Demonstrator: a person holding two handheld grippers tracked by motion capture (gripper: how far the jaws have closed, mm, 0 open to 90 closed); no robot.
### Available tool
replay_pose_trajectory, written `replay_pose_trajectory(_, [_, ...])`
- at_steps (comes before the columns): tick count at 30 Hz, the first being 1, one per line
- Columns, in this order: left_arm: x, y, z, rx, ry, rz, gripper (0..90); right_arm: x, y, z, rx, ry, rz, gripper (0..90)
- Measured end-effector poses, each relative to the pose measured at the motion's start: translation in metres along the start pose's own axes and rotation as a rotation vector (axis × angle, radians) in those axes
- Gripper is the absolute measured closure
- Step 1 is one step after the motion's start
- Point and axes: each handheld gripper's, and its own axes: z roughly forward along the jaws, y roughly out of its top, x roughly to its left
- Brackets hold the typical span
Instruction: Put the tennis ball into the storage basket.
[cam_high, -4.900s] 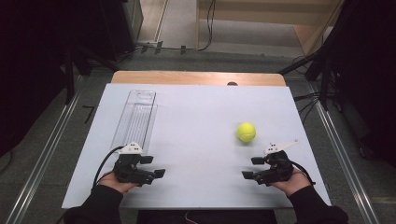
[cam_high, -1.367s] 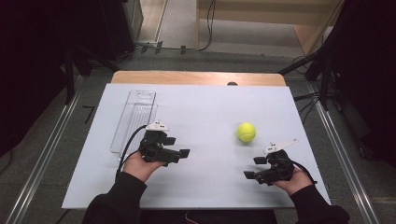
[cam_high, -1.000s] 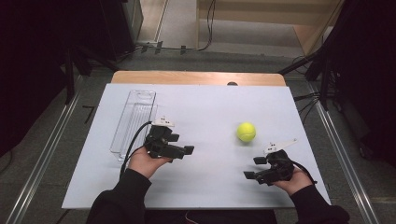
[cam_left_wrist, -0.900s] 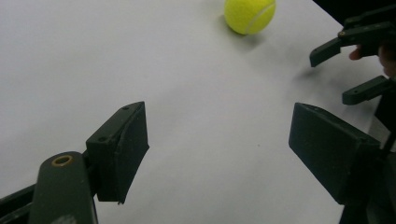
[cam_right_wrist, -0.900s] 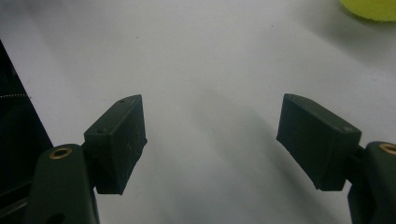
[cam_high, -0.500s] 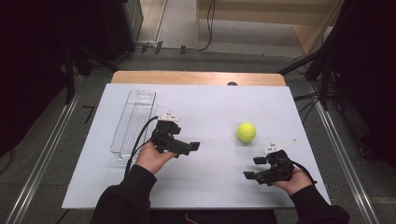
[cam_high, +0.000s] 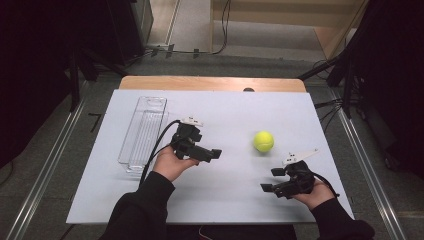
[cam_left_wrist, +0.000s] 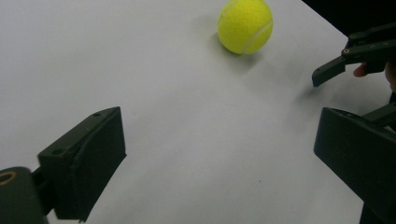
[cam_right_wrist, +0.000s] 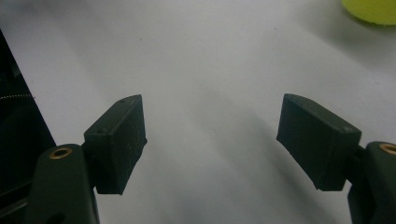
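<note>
A yellow tennis ball (cam_high: 263, 141) rests on the white tabletop (cam_high: 225, 205), right of centre. My left gripper (cam_high: 207, 147) hovers near the table's middle, open and empty, pointing right toward the ball. Seen along the left gripper (cam_left_wrist: 219, 154), the ball (cam_left_wrist: 244, 25) lies well ahead, beyond the jaws. My right gripper (cam_high: 271, 180) sits near the front right, open, pointing left, with the ball behind and slightly left of it. Along the right gripper (cam_right_wrist: 217, 140), only bare table lies between the jaws, and the ball (cam_right_wrist: 373, 11) peeks in at the top right corner.
A clear plastic bin (cam_high: 144, 132) lies lengthwise on the left part of the table, close to my left hand. A wooden strip (cam_high: 210, 82) runs along the table's far edge. Metal rails flank both sides, and cables trail on the floor behind.
My left gripper has moved from the front left, forward and to the right, past the bin's near end toward the table's middle. The right gripper and the ball have stayed put.
</note>
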Motion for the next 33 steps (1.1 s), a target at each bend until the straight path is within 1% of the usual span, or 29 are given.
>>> replay_pose_trajectory(3, [-0.001, 0.004, 0.003, 0.002, -0.005, 0.002, 4.4, 0.000, 0.000, 0.000, 0.003, 0.001, 0.003, 21.7])
replay_pose_trajectory(5, [-0.001, 0.006, 0.005, 0.007, -0.005, 0.012, 4.4, 0.000, 0.000, 0.000, 0.003, 0.000, 0.003, 21.7])
replay_pose_trajectory(9, [-0.001, 0.010, 0.010, 0.009, -0.005, 0.012, 4.4, 0.000, 0.000, -0.001, 0.001, -0.002, 0.005, 21.7])
replay_pose_trajectory(16, [-0.002, 0.019, 0.019, 0.015, 0.006, 0.029, 5.6, 0.000, 0.000, 0.000, 0.000, -0.002, 0.000, 21.7])
replay_pose_trajectory(19, [-0.003, 0.025, 0.023, 0.014, -0.004, 0.028, 5.6, 0.000, 0.000, 0.000, -0.003, -0.003, 0.001, 21.7])
replay_pose_trajectory(22, [-0.006, 0.030, 0.030, 0.019, -0.008, 0.037, 5.6, -0.001, 0.000, -0.001, -0.003, -0.005, 0.004, 21.7])
replay_pose_trajectory(24, [-0.008, 0.032, 0.033, 0.029, -0.010, 0.053, 5.6, -0.001, 0.000, -0.001, -0.004, -0.004, 0.004, 21.7])
replay_pose_trajectory(27, [-0.011, 0.037, 0.039, 0.029, -0.019, 0.052, 5.7, -0.001, 0.000, -0.001, -0.004, -0.005, 0.004, 21.7])
replay_pose_trajectory(31, [-0.013, 0.042, 0.044, 0.041, -0.024, 0.071, 5.7, -0.001, 0.000, -0.001, -0.003, -0.004, 0.001, 21.7])
replay_pose_trajectory(33, [-0.013, 0.044, 0.047, 0.038, -0.026, 0.067, 7.8, -0.001, 0.000, -0.001, -0.002, -0.004, 0.002, 21.7])
